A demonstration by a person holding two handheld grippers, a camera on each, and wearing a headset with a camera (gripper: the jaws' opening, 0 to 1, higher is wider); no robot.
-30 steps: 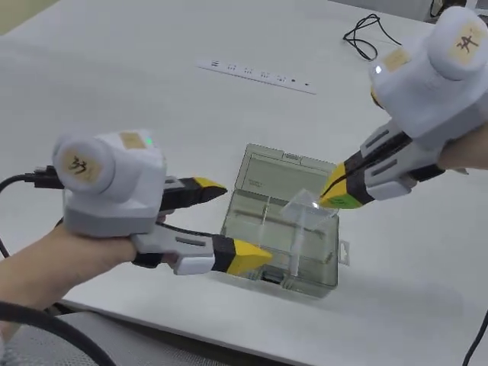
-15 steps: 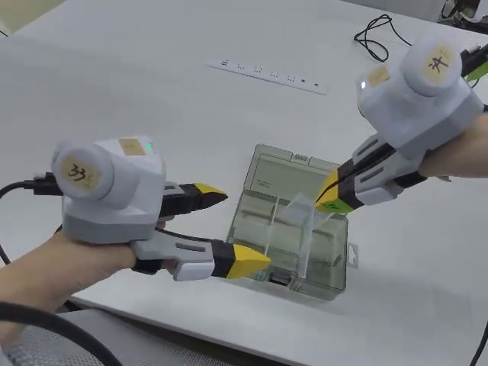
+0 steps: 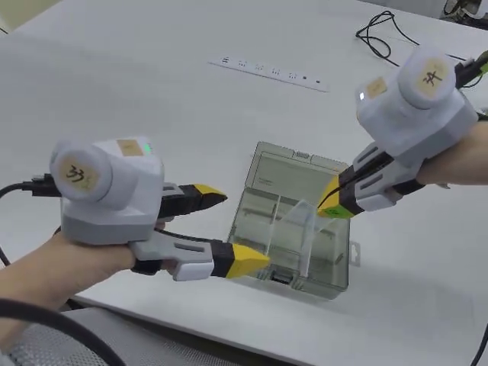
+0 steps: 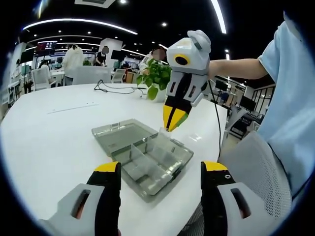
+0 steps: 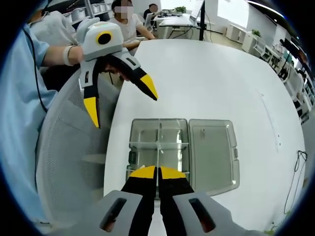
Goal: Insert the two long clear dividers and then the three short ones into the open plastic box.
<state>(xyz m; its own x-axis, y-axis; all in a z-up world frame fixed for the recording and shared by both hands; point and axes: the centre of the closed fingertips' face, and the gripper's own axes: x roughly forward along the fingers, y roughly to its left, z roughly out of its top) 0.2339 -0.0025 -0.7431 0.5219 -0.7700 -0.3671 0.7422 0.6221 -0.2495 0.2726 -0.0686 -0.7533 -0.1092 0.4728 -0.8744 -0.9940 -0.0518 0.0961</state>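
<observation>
Pinched edgewise in the right-hand yellow-tipped white gripper, jaws pressed together on its top edge: a thin clear plastic divider. Held upright and low over the right part of the open smoky-clear plastic box, probably so as to drop straight into the wall slots. Lower edge apparently inside the tray, though no telling whether seated. Lined up dead ahead along the jaws in the right gripper view, well suited to a straight push down.

Parked just left of the box, above the near part of the white tabletop: the left-hand yellow-tipped white gripper, jaws spread wide and gripping nothing. Likely placed there to steady box or divider if needed; close by, with no visible contact.

Set close to the near table edge, within easy reach of both hands, with the lid folded back flat on the far side, presumably to leave the tray free from above.

By count: two grippers; one box; one divider in the jaws. Inside the tray, at least two clear walls crossing each other, exact number unreadable, clear against clear. Likewise no telling whether the held piece is long or short. Farther back, one long white power strip; at the far right, one coiled black cable.
</observation>
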